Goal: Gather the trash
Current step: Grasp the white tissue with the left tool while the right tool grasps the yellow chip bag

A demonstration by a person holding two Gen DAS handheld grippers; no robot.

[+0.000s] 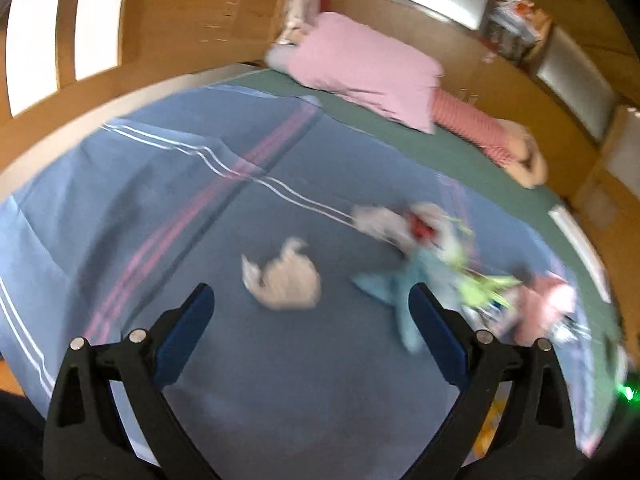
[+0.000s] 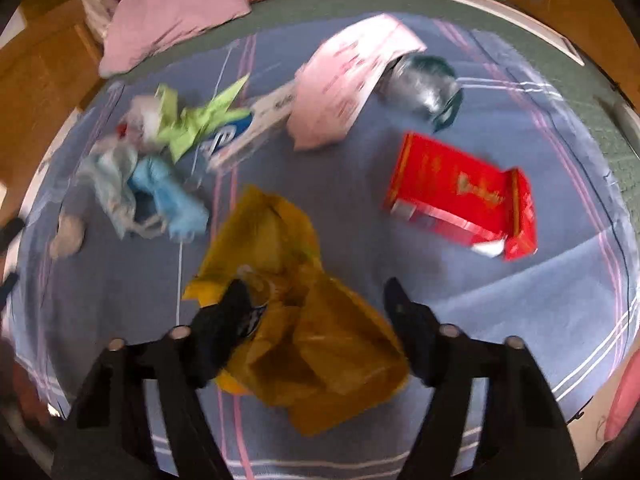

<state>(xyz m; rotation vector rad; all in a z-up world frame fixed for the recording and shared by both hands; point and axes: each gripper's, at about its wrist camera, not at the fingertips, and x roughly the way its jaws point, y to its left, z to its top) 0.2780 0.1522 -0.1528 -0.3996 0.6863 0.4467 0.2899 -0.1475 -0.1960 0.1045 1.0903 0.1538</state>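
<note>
A: Over a bed (image 1: 132, 216) spread with a blue striped blanket, the left gripper (image 1: 310, 298) hangs with its jaws wide apart and nothing between them, tilted down at the covers. A crumpled white tissue (image 1: 284, 280) lies just ahead of its tips, untouched.

B: And the right?

A: The right gripper (image 2: 316, 292) also points steeply down, jaws about half open. A yellow plastic bag (image 2: 304, 320) sits between them; the left finger (image 2: 228, 316) overlaps its edge, the right finger stands clear. Through the blur I cannot tell whether it grips.

B: The other trash?

A: Ahead and right of the right gripper lies a red carton (image 2: 456, 192); farther ahead a pink paper (image 2: 348, 80) beside a crushed silvery wrapper (image 2: 420, 84). Ahead and left, green paper (image 2: 196, 120) and a blue mask (image 2: 168, 196) lie heaped.
</note>
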